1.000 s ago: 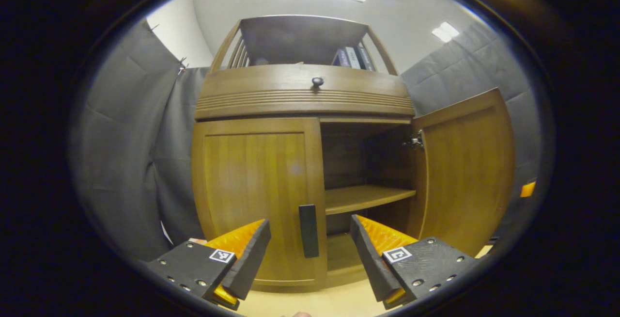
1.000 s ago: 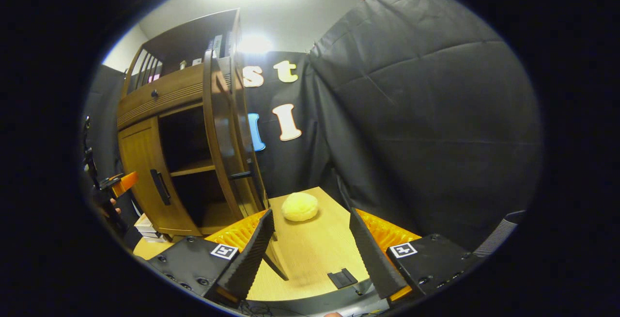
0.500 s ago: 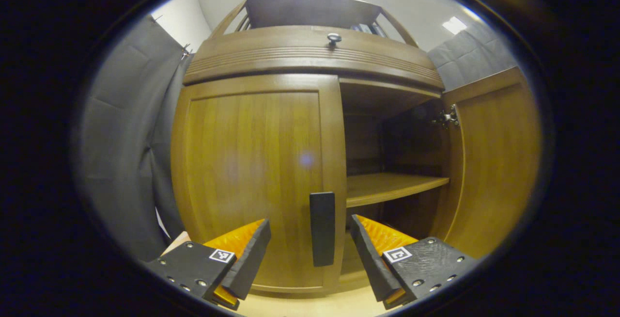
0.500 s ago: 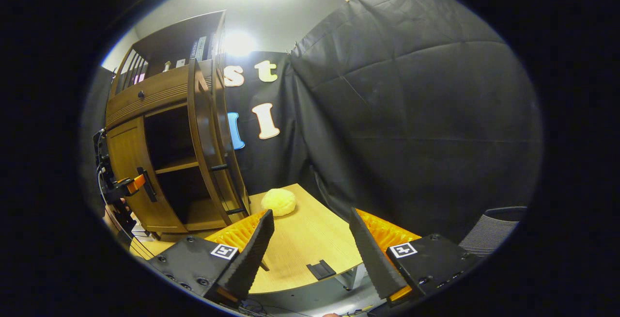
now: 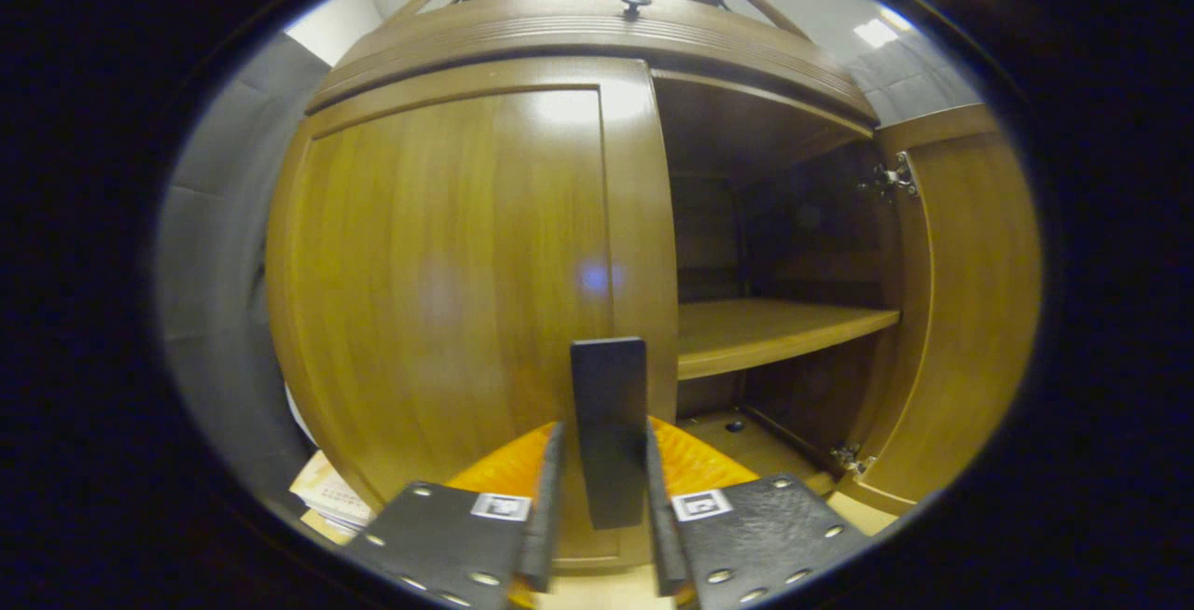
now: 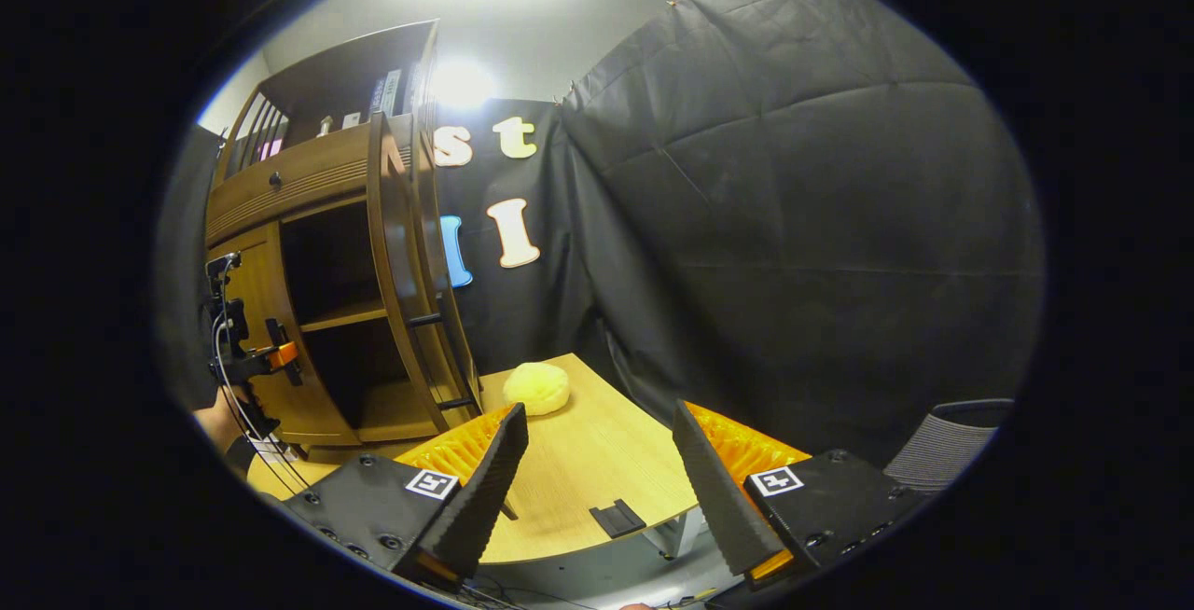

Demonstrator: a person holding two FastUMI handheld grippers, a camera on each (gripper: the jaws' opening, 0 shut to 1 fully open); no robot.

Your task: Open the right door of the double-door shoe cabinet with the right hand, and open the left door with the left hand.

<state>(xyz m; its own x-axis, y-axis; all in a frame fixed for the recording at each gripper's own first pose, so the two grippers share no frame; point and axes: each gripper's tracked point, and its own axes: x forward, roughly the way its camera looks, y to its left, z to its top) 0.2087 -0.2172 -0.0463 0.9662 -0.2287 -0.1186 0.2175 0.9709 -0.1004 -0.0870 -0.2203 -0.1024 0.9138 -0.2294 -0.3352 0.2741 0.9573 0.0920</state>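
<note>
Closed in since earlier: left gripper clamped on black bar handle of shut left wooden door, frame centre-bottom. Right gripper fingers apart, lower frame.

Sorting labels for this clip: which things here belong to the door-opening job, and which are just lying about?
Job:
left door
its handle, clamped by the left gripper
right door, already open
right gripper, open

Lying about:
yellow lump
table
books

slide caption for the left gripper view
Left gripper closed on the shut left door's black handle; right door already open.
</note>
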